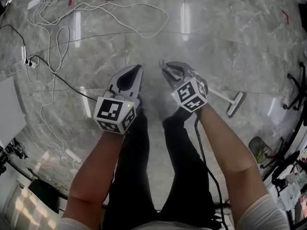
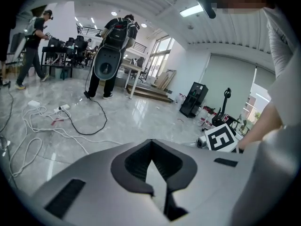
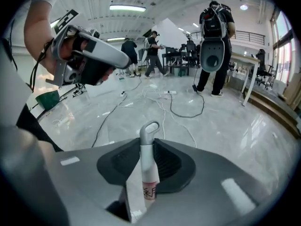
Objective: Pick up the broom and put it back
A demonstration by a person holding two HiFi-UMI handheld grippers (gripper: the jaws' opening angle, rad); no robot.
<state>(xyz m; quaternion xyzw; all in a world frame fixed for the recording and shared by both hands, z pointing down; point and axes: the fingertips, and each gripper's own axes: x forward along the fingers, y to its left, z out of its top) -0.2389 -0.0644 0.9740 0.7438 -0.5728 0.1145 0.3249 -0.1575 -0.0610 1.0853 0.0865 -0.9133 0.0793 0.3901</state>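
Marble floor (image 1: 216, 32) filled the head view, with white cables (image 1: 41, 6) strewn across its far left. The right tool (image 1: 169, 71) was clamped on the broom (image 1: 234, 105) by the handle (image 3: 147, 168), whose hanging loop (image 3: 150, 128) poked past the jaw tips; the brush end showed low at that tool's right. The left tool (image 1: 138, 69), just beside, was closed and empty.

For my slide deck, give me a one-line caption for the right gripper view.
Right gripper clamped on the broom handle near its looped end, over a cable-strewn floor.
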